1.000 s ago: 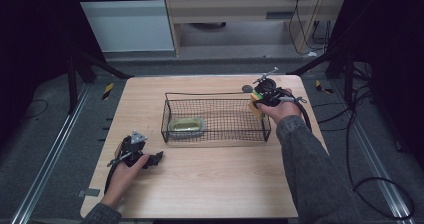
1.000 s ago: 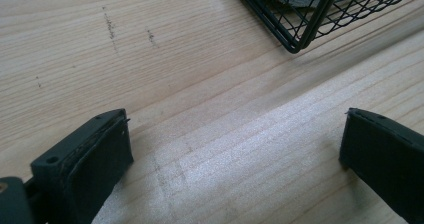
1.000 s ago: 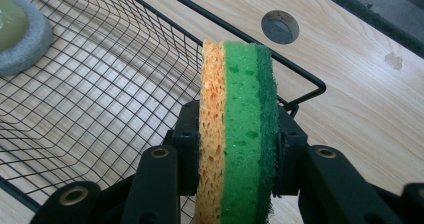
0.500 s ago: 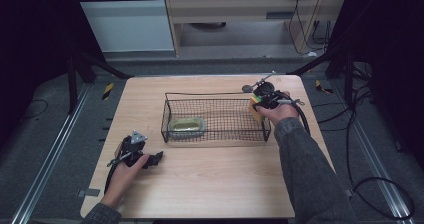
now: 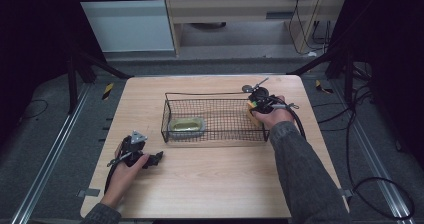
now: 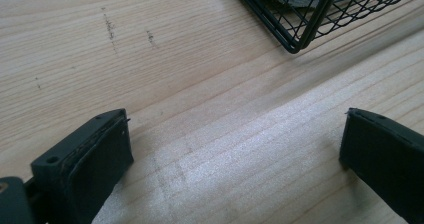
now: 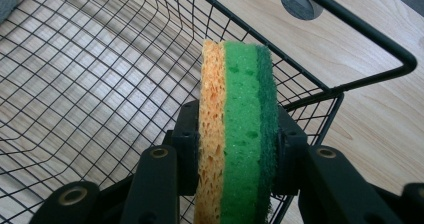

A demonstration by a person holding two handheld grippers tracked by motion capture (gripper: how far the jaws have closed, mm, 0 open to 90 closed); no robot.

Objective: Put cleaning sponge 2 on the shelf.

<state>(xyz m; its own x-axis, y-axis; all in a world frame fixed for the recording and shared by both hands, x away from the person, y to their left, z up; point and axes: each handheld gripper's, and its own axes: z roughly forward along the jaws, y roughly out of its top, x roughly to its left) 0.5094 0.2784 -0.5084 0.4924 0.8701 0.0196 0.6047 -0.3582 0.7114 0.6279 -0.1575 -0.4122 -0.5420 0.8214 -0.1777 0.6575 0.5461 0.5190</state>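
The right gripper (image 7: 235,149) has its jaws clamped flat on a sponge (image 7: 237,129), a stack of orange, light green and dark green layers held on edge; it hangs at the right end of the wire basket (image 5: 215,115), just over the corner where the thick black rim (image 7: 350,29) bends. From the high view the same gripper (image 5: 257,104) sits right at the basket's right wall, the hand behind it resting near the table's right side; a small round dark disc (image 5: 246,89) lies on the wood just beyond the rim. Inside the basket, at its left end, lies a greenish dish-like thing (image 5: 186,126); the mesh floor between it and the sponge is open. The left gripper (image 5: 135,151) rests low on the table (image 5: 215,179) near the front left, well apart from the basket; its jaws stand wide apart over bare wood, with only the basket's near corner (image 6: 295,44) ahead of them. The front half of the table offers broad free room.
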